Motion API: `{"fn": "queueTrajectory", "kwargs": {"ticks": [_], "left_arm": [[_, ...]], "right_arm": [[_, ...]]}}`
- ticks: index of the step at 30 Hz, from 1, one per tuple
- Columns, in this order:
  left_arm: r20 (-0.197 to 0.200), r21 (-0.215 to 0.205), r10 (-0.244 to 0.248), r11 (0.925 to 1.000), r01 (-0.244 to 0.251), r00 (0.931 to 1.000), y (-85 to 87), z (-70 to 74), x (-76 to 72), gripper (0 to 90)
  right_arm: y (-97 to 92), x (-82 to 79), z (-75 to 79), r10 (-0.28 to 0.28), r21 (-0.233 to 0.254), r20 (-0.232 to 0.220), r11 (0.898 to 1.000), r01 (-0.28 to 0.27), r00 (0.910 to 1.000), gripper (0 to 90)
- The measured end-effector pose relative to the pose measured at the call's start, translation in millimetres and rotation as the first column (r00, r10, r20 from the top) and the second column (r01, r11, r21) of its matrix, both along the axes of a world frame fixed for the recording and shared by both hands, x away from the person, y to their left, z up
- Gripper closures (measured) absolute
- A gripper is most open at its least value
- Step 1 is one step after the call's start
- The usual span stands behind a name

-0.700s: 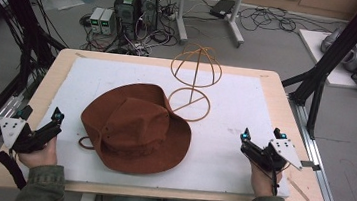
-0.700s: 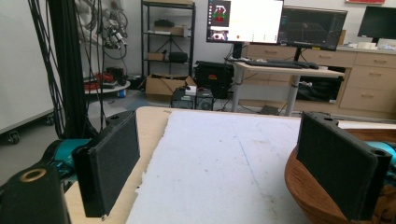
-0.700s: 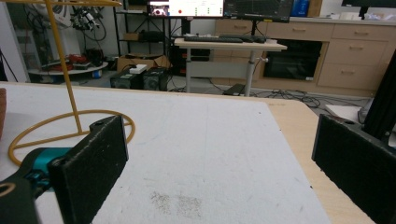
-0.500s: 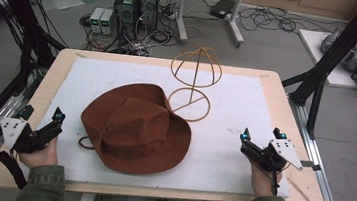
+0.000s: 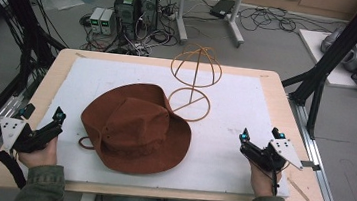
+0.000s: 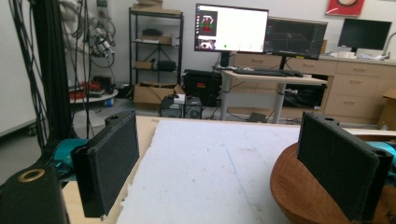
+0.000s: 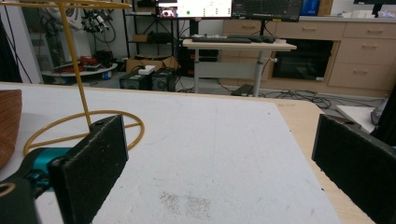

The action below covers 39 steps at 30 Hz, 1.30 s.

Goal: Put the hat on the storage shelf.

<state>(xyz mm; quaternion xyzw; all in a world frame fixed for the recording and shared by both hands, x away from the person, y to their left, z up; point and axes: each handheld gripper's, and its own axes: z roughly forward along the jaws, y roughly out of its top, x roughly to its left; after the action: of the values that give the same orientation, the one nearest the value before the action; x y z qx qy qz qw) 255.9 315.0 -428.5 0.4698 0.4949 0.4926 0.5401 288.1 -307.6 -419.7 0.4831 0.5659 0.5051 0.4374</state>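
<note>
— High view: where do we see the hat (image 5: 136, 126)?
— Mid-table (image 5: 267, 97), touching the wire stand (image 5: 193, 82). Our left gripper (image 5: 43, 125) and right gripper (image 5: 257, 144) rest near it, jaws apart, empty.

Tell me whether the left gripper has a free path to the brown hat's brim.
Probably yes. The left gripper rests with jaws open beside the hat, and just bare white mat lies between them.

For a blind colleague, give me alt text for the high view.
A brown hat lies on a white table mat beside a gold wire hat stand. Left gripper and right gripper rest open at the sides.
</note>
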Motion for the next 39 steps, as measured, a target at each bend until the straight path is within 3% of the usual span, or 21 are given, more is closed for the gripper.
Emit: {"fn": "queueTrajectory", "kwargs": {"ticks": [12, 18, 22, 25, 29, 30, 31, 34, 37, 38, 39], "left_arm": [[0.027, 0.020, -0.072, 0.9972, 0.072, 0.9970, -2.3, 5.0, -3.8, 13.3], [0.015, 0.041, -0.107, 0.9935, 0.106, 0.9942, -4.2, 10.5, -4.5, 13.3], [0.009, 0.036, -0.158, 0.9868, 0.158, 0.9873, -3.7, 18.9, -2.7, 13.3], [0.005, 0.047, -0.159, 0.9863, 0.158, 0.9873, -4.5, 24.7, -2.6, 13.3], [-0.034, 0.064, -0.189, 0.9795, 0.191, 0.9814, -4.2, 30.7, -0.5, 13.3], [-0.055, 0.068, -0.211, 0.9743, 0.215, 0.9759, -3.9, 33.0, 0.8, 13.3], [-0.084, 0.070, -0.246, 0.9651, 0.252, 0.9656, -3.3, 35.7, 2.6, 13.3], [-0.179, 0.093, -0.355, 0.9226, 0.375, 0.9177, -5.1, 43.6, 7.9, 13.6], [-0.249, 0.103, -0.419, 0.8850, 0.454, 0.8732, -10.6, 50.0, 11.4, 13.6], [-0.262, 0.103, -0.438, 0.8731, 0.476, 0.8598, -13.1, 51.7, 12.3, 13.6], [-0.269, 0.104, -0.451, 0.8649, 0.491, 0.8510, -15.6, 52.8, 12.9, 13.6]], "right_arm": [[-0.8, 0.2, -0.3, 0.004, 0.012, -0.006, 1.000, -0.004, 1.0000, 3.1], [0.0, -0.3, -0.4, 0.013, 0.010, -0.007, 1.000, -0.013, 0.9999, 3.1], [-0.2, -0.7, -0.4, 0.013, 0.014, -0.009, 1.000, -0.012, 0.9999, 3.1], [-1.0, -0.6, -0.3, 0.012, 0.006, -0.003, 1.000, -0.012, 0.9999, 3.1], [-0.2, -0.3, -0.5, 0.016, 0.005, -0.005, 1.000, -0.016, 0.9999, 3.1], [-0.1, -0.4, -0.4, 0.015, 0.004, -0.006, 1.000, -0.015, 0.9999, 3.1], [-0.1, -0.4, -0.4, 0.015, 0.004, -0.006, 1.000, -0.015, 0.9999, 3.1], [0.0, -0.1, -0.7, 0.017, 0.005, -0.009, 1.000, -0.017, 0.9998, 3.1], [0.7, 0.2, -0.9, 0.019, 0.007, -0.015, 1.000, -0.019, 0.9997, 3.1], [1.1, 0.2, -0.9, 0.023, 0.001, -0.014, 1.000, -0.023, 0.9996, 3.1], [1.1, 0.2, -0.9, 0.023, 0.001, -0.014, 1.000, -0.023, 0.9996, 3.1]]}}
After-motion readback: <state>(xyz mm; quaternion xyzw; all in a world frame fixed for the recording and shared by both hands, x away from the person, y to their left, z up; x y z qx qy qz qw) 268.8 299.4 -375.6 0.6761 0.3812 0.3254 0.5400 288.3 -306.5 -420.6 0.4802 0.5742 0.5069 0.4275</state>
